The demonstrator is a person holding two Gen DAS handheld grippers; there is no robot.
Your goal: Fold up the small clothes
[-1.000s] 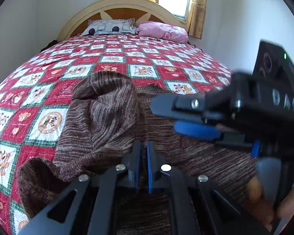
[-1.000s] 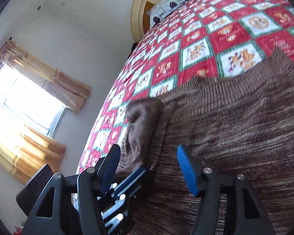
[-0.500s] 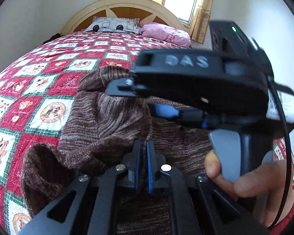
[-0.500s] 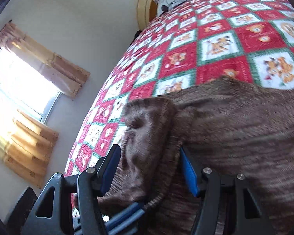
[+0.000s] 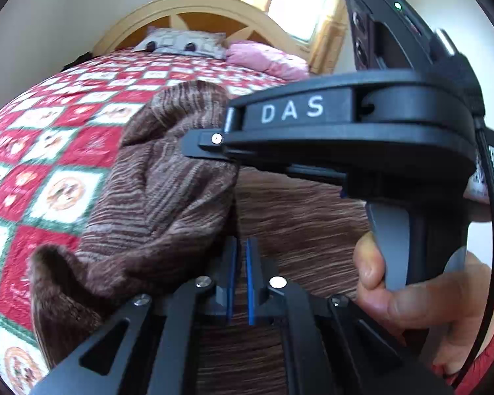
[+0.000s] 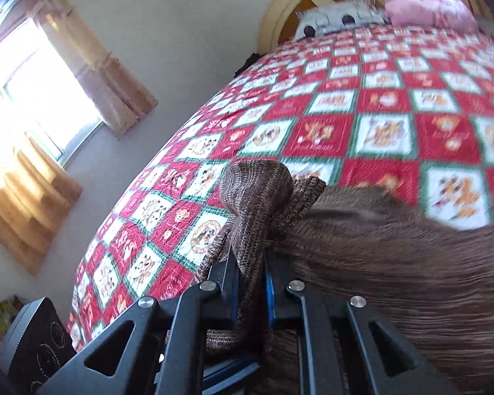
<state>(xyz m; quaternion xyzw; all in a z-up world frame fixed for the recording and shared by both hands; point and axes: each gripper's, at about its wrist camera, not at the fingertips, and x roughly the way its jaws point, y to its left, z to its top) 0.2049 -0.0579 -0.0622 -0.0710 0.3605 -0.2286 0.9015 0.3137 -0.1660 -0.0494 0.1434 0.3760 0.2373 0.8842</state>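
A brown striped knit sweater (image 5: 168, 204) lies on the bed, its sleeve bunched up in a raised fold. My left gripper (image 5: 240, 276) is shut on the sweater's cloth near its lower edge. My right gripper (image 6: 252, 276) is shut on the folded sleeve (image 6: 260, 204), which stands up between its blue pads. In the left wrist view the right gripper's black body (image 5: 329, 138) crosses just above and in front of my left gripper, held by a hand (image 5: 398, 296). The sweater body (image 6: 395, 273) spreads to the right.
The bed has a red, white and green patchwork quilt (image 6: 362, 105). A patterned pillow (image 5: 181, 41) and a pink pillow (image 5: 266, 59) lie against the wooden headboard (image 5: 194, 10). Curtained windows (image 6: 33, 92) are in the walls.
My right gripper has moved in over the bunched sleeve and shut on it; a second ago it was open beside it. My left gripper has stayed shut on the cloth.
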